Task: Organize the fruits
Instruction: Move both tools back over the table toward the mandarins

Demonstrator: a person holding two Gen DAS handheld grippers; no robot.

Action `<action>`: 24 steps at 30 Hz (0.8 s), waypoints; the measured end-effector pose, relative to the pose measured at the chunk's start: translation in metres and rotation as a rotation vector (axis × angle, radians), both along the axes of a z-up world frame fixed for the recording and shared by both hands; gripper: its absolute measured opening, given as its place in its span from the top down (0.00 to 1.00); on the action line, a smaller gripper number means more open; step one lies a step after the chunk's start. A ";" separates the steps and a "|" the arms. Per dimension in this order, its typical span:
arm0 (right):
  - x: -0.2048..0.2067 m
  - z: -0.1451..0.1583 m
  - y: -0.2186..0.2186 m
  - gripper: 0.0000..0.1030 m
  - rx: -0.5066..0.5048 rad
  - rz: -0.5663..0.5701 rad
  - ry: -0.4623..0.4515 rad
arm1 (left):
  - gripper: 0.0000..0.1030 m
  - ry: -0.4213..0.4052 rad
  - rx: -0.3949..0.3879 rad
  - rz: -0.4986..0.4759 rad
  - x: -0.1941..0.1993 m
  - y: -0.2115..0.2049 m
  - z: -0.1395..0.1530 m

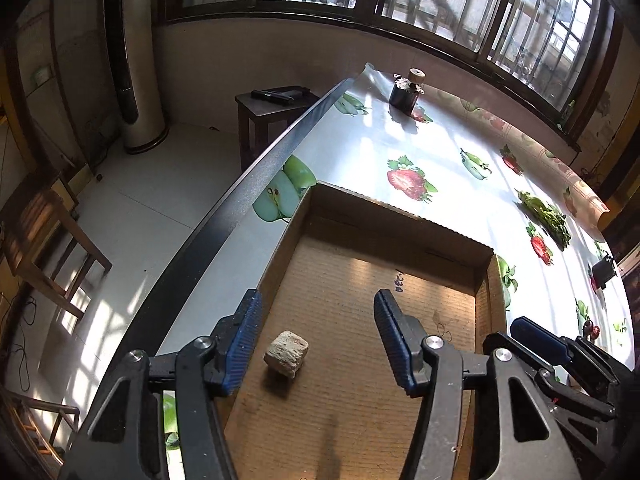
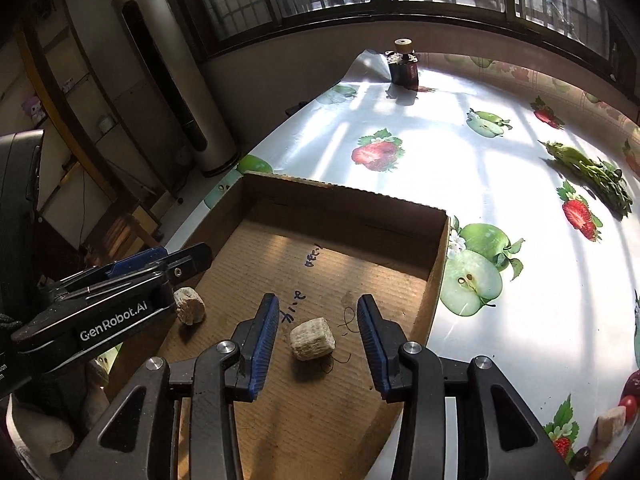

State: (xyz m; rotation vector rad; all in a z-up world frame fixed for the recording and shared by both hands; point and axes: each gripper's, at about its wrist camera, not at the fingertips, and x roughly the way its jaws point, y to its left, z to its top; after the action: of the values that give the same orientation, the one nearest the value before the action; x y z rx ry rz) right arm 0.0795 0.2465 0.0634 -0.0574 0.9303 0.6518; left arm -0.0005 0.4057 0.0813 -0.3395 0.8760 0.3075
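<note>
The left gripper point(image 1: 316, 334) stands with its blue ribbed jaws parted and nothing gripped; a pale beige, rough, blocky chunk point(image 1: 286, 354) lies loose on the floor of the shallow brown cardboard box point(image 1: 400, 210) between them, nearer the left pad but clear of both. The right gripper point(image 2: 318, 338) is likewise released, its jaws apart on either side of a second pale beige fibrous chunk point(image 2: 312, 339), neither pad pressing it.

Both chunks sit in the near part of the box, the first to the left, just beside the left wall. The far half of the box floor is bare, bounded by low upright walls at the far end and on the right. Beyond lies the glossy white tablecloth printed with apples and strawberries point(image 2: 460, 152), with a bunch of green leaves point(image 2: 592, 176) far right and a small dark bottle with a cork top point(image 2: 403, 66) at the far edge.

The second chunk's longer side runs roughly across the gap between the jaws; the first is too squat to tell an axis.
</note>
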 end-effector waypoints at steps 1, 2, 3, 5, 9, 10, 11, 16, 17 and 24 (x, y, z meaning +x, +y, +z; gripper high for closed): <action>-0.003 0.005 -0.009 0.57 -0.002 -0.005 -0.013 | 0.43 -0.011 -0.003 -0.007 -0.004 -0.005 0.005; -0.007 0.010 -0.020 0.57 -0.001 -0.009 -0.025 | 0.41 -0.022 -0.005 -0.020 -0.008 -0.013 0.009; -0.011 0.014 -0.031 0.57 -0.003 -0.014 -0.035 | 0.41 -0.031 -0.006 -0.034 -0.012 -0.021 0.013; -0.018 0.021 -0.058 0.57 -0.011 -0.039 -0.050 | 0.40 -0.048 -0.009 -0.072 -0.017 -0.042 0.020; -0.031 0.030 -0.129 0.47 0.001 -0.117 -0.054 | 0.36 -0.066 -0.027 -0.169 -0.024 -0.091 0.028; -0.034 0.031 -0.149 0.46 0.007 -0.143 -0.053 | 0.36 -0.068 -0.029 -0.192 -0.026 -0.103 0.028; -0.037 0.032 -0.172 0.45 0.011 -0.172 -0.050 | 0.35 -0.070 -0.032 -0.217 -0.026 -0.117 0.029; -0.050 0.032 -0.284 0.45 0.011 -0.352 -0.043 | 0.35 -0.053 -0.042 -0.339 -0.022 -0.187 0.020; -0.053 0.030 -0.302 0.45 0.007 -0.385 -0.038 | 0.35 -0.047 -0.043 -0.362 -0.020 -0.200 0.016; -0.066 0.002 -0.399 0.45 0.027 -0.533 0.032 | 0.35 0.017 -0.068 -0.509 -0.010 -0.277 -0.019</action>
State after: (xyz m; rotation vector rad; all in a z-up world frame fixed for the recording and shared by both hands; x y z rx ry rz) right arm 0.0134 -0.1525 0.0651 0.2201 0.9168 0.1703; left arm -0.0102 0.1289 0.0621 -0.1672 0.9587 -0.1909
